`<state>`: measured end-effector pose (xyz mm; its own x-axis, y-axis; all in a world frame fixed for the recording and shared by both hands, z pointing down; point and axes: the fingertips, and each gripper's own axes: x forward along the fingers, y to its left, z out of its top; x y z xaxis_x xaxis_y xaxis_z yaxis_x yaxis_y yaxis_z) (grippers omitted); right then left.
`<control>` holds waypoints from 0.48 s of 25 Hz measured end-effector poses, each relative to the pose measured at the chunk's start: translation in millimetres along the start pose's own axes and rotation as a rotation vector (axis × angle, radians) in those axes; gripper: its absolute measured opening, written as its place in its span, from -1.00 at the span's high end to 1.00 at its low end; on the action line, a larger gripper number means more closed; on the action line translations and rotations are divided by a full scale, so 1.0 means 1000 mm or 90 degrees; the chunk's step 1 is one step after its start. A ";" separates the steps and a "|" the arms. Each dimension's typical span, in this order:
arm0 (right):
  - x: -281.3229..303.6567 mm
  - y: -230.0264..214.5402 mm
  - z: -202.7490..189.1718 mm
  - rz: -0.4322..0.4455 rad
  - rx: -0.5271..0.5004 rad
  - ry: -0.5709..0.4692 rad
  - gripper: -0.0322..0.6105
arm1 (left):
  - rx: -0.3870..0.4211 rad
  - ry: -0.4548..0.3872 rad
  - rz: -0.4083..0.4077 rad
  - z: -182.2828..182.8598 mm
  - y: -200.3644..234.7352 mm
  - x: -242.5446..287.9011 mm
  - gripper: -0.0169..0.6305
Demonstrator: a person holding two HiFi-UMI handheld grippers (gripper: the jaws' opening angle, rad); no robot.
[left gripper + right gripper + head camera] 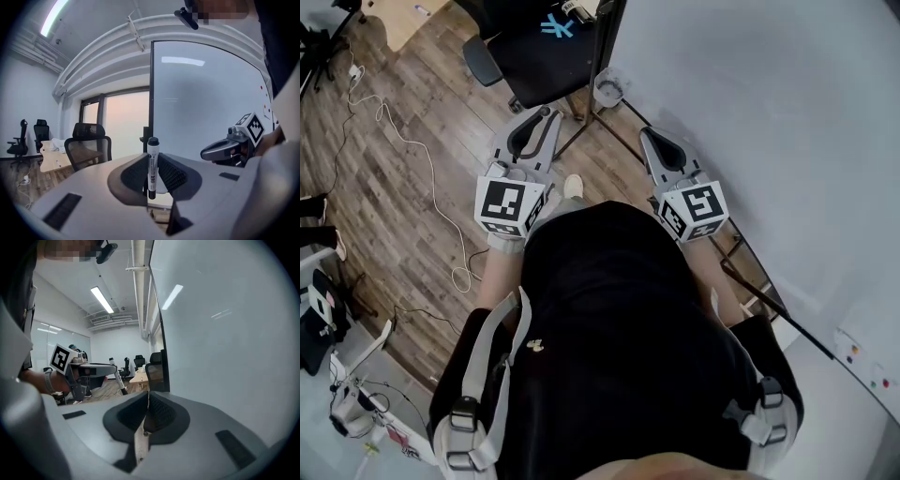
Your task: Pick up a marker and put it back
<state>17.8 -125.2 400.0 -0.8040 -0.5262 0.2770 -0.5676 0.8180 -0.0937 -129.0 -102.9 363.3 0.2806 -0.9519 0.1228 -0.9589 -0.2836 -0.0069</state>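
Marker (153, 149) stands upright, cap up, in left gripper (152, 164) fingers; right gripper (148, 399) fingers closed, empty.

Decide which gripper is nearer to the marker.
Left. The left gripper is shut on the marker, which sits between its jaws. The right gripper is off to its side, apart from the marker, with its jaws together on nothing.

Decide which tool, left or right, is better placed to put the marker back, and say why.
Left. The left tool is shut on the marker, held upright between its jaws. The right tool is shut with nothing between its jaws, so it would probably need a handover first.
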 end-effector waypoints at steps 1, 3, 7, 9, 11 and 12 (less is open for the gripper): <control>0.001 0.003 0.000 0.007 -0.001 0.002 0.84 | -0.002 0.003 0.008 -0.002 0.001 -0.005 0.73; 0.004 0.009 0.000 0.020 -0.004 0.005 0.85 | -0.007 0.008 0.023 -0.006 0.004 -0.015 0.73; 0.012 0.023 -0.001 0.046 -0.012 0.013 0.85 | -0.017 0.015 0.052 -0.014 0.013 -0.033 0.73; 0.015 0.032 0.000 0.058 -0.017 0.016 0.85 | -0.021 0.018 0.066 -0.017 0.018 -0.044 0.73; 0.018 0.042 -0.001 0.071 -0.021 0.019 0.84 | -0.027 0.021 0.080 -0.022 0.021 -0.056 0.73; 0.018 0.046 -0.002 0.077 -0.023 0.020 0.85 | -0.030 0.022 0.086 -0.026 0.022 -0.062 0.73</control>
<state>-23.1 -96.6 402.3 -0.8598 -0.4166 0.2953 -0.4600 0.8830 -0.0934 -168.5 -47.5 381.1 0.1475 -0.9763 0.1586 -0.9890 -0.1462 0.0201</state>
